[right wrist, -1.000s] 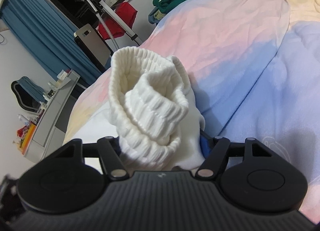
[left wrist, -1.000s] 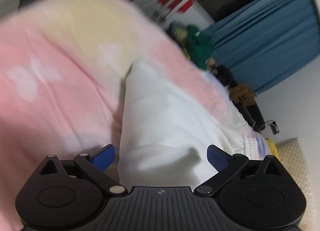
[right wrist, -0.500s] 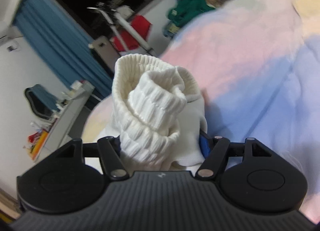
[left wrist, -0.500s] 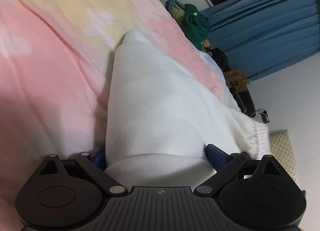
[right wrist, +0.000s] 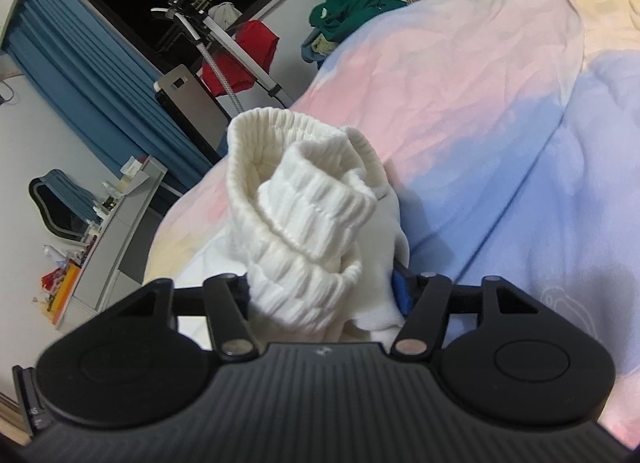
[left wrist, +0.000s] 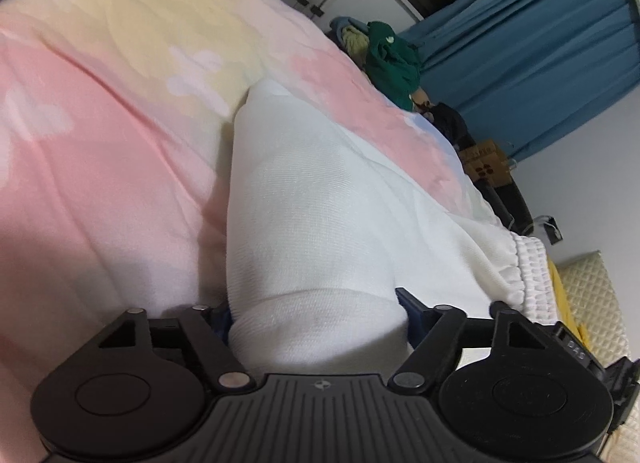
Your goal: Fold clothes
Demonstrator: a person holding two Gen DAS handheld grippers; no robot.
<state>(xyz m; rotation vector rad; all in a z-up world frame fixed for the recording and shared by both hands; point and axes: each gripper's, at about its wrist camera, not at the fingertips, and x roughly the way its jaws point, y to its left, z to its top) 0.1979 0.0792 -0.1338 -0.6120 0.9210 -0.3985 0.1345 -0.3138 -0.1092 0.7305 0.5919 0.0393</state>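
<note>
Closing left gripper [left wrist: 318,313]: jaws narrowing around a fold of the white garment [left wrist: 320,199], pads touching its sides.
Closing right gripper [right wrist: 324,295]: jaws narrowing on the garment's bunched ribbed cuff [right wrist: 304,199].
Garment: lying on the pastel bedspread [left wrist: 100,151].
Beyond the bedspread: green clothes [left wrist: 394,63], then blue curtains [left wrist: 520,55].

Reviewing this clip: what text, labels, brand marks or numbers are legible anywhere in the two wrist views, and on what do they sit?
Nothing reads with certainty.
Cardboard box by the blue curtain: dark print and a dot pattern, too blurred to read.
Left gripper housing, right edge: small raised letters, unclear.
Right gripper housing, lower left corner: one white mark, unclear.
Both housings: a small round emblem, no words.
Desk clutter: too small to read.
</note>
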